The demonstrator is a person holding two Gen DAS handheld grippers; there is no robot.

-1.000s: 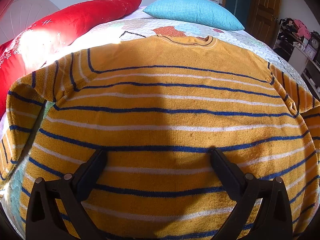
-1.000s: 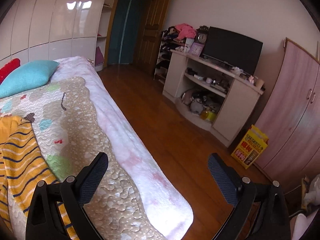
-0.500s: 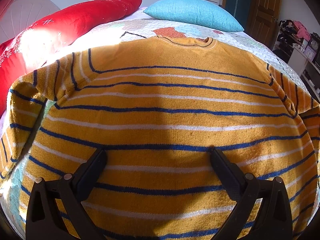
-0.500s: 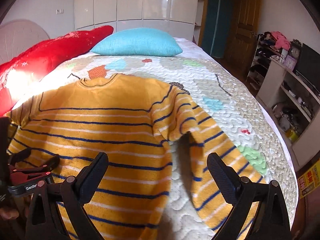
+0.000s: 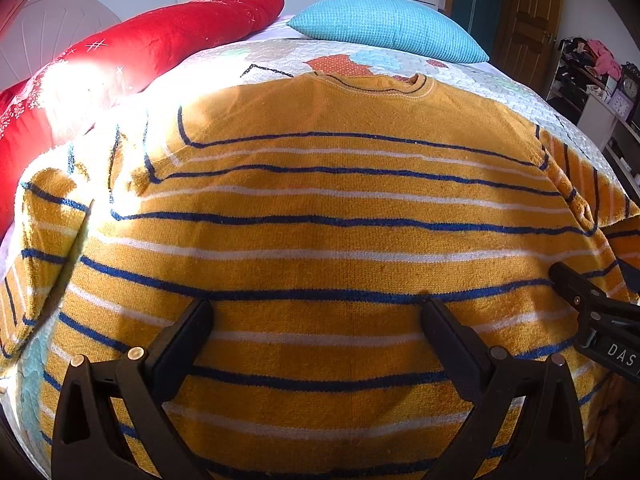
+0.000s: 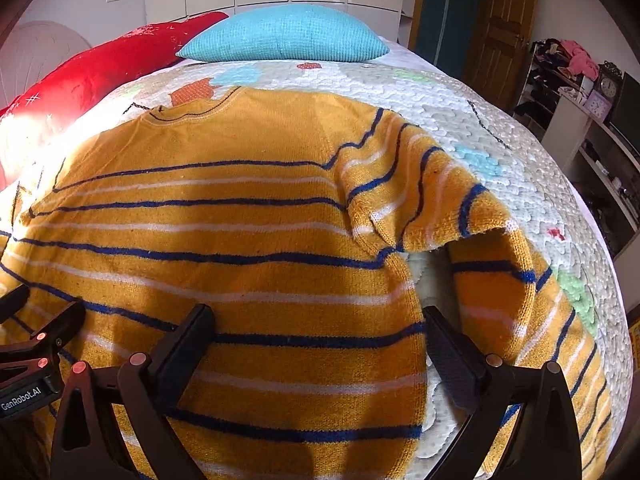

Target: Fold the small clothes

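Left wrist view: sweater [image 5: 320, 240] flat on quilt [image 5: 500, 92], neck far; left gripper [image 5: 316, 336] wide open, empty, above lower body. Right wrist view: right gripper [image 6: 318, 344] spread, empty, near right sleeve [image 6: 496, 264]; probably first fold, sleeve inward. Pillows [image 6: 284, 34] well clear.

- You see a mustard-yellow knitted sweater [image 5: 320, 208] with blue and white stripes.
- Your quilted white bedspread [image 6: 500, 152] shows pastel patches.
- A turquoise waffle-textured pillow [image 5: 384, 24] lies beside a red pillow [image 5: 160, 44].
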